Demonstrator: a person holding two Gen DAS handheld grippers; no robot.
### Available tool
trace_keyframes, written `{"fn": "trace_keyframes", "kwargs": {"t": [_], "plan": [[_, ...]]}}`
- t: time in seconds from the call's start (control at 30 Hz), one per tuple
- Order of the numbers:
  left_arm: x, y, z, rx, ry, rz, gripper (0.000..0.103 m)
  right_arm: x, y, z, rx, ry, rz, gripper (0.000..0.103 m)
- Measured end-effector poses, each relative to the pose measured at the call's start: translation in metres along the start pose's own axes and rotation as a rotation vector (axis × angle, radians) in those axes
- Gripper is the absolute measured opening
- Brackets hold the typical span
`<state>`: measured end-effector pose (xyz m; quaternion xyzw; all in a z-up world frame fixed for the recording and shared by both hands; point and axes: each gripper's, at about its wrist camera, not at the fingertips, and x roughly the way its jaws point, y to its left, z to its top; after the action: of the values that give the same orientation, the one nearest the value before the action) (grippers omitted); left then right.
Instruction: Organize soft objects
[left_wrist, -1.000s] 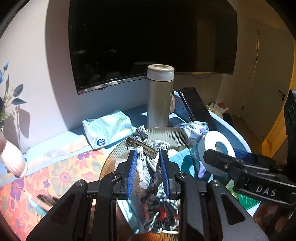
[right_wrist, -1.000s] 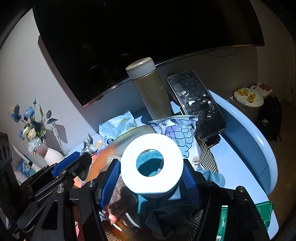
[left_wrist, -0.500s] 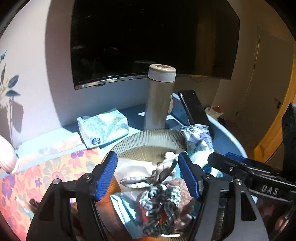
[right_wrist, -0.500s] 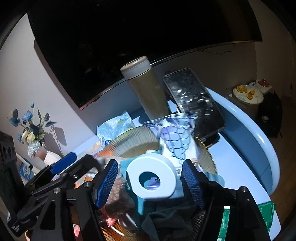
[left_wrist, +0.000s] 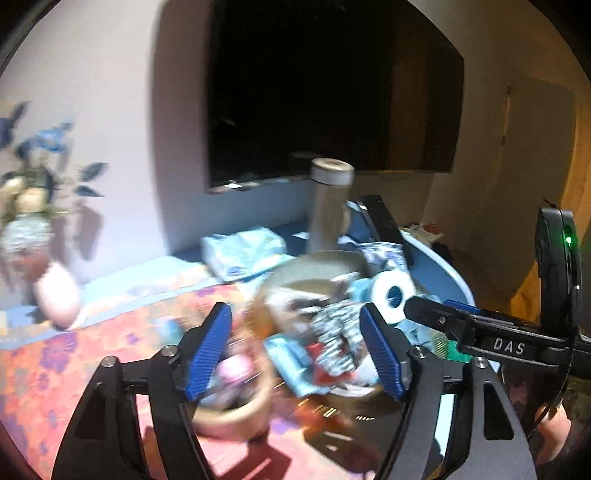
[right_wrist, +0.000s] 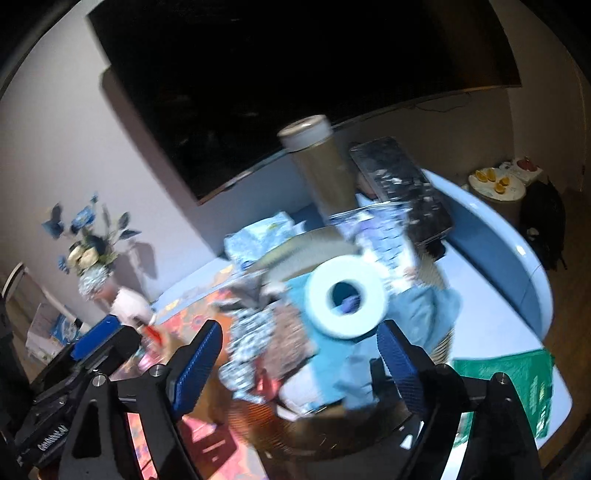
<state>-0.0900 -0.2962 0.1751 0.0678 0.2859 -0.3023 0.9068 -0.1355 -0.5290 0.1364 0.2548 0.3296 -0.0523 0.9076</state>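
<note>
We are opening both jaws, empty, above the ribbed bowl (right_wrist: 295, 254); scrunchie (left_wrist: 336, 336) and tissue roll (right_wrist: 345, 297) lying inside, gathered.

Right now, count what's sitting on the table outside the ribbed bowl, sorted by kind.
Tall flasks: 1, the flask
Tissue packs: 1, the tissue pack
Phones: 1, the phone
Flower vases: 1, the vase
Green packets: 1, the green packet
Total: 5
</note>
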Motion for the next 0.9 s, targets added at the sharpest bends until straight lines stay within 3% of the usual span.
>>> {"fn": "trace_keyframes", "kwargs": {"t": [0.13, 0.27, 0.3, 0.4, 0.5, 0.6, 0.67, 0.77, 0.9], "plan": [[-0.047, 0.049, -0.007, -0.043, -0.029, 0.1, 0.076, 0.002, 0.06, -0.031, -0.148, 0.018, 0.042, 0.088], [-0.097, 0.102, -0.014, -0.088, -0.061, 0.253, 0.076, 0.013, 0.131, -0.064, -0.295, 0.054, 0.121, 0.088], [-0.114, 0.121, -0.017, -0.111, -0.071, 0.307, 0.076, 0.015, 0.143, -0.072, -0.318, 0.059, 0.14, 0.088], [-0.145, 0.162, -0.027, -0.157, -0.1, 0.379, 0.083, 0.026, 0.197, -0.093, -0.393, 0.067, 0.203, 0.095], [-0.158, 0.19, -0.04, -0.164, -0.113, 0.456, 0.084, 0.042, 0.234, -0.109, -0.421, 0.076, 0.239, 0.096], [-0.148, 0.213, -0.058, -0.16, -0.125, 0.514, 0.087, 0.071, 0.264, -0.123, -0.432, 0.056, 0.223, 0.096], [-0.131, 0.231, -0.073, -0.181, -0.138, 0.527, 0.097, 0.092, 0.277, -0.13, -0.452, 0.007, 0.164, 0.096], [-0.096, 0.256, -0.089, -0.236, -0.12, 0.556, 0.098, 0.118, 0.289, -0.142, -0.479, -0.066, 0.072, 0.096], [-0.045, 0.275, -0.108, -0.25, -0.064, 0.555, 0.098, 0.139, 0.287, -0.149, -0.513, -0.122, 0.02, 0.096]]}}
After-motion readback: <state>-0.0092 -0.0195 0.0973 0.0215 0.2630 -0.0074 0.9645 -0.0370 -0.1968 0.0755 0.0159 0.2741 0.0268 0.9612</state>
